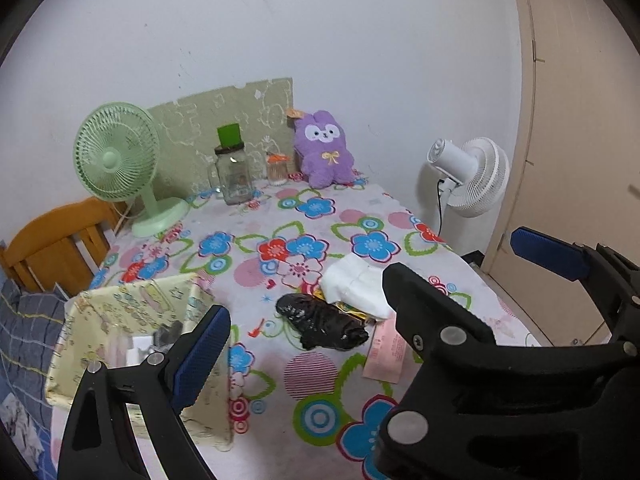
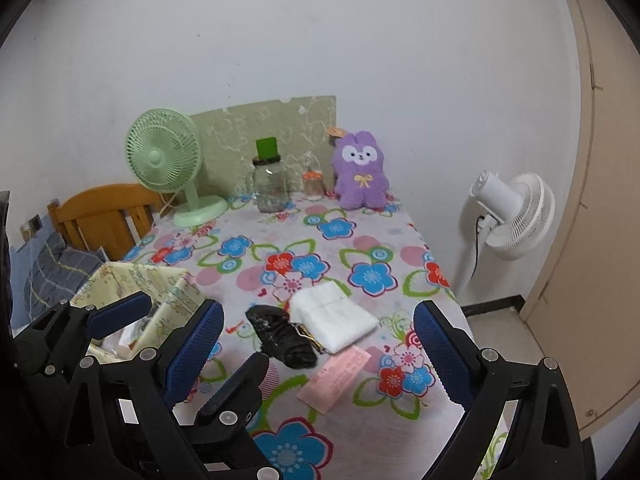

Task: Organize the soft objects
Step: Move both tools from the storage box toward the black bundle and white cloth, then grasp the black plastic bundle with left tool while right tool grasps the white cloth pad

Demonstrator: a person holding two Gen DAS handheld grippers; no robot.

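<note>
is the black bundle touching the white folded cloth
Touching. In the right wrist view the black bundle lies directly against the white folded cloth's left edge with no tablecloth visible between them.

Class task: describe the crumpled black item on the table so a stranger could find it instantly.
Start at the table with the flowered cloth and come to its near half. Right of the pale yellow printed fabric bin lies a crumpled black soft bundle. It touches a folded white cloth and is the only black thing there.

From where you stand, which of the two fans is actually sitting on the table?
The green fan stands on the flowered table, left of the glass jar. The white fan stands beyond the table's right edge.
</note>
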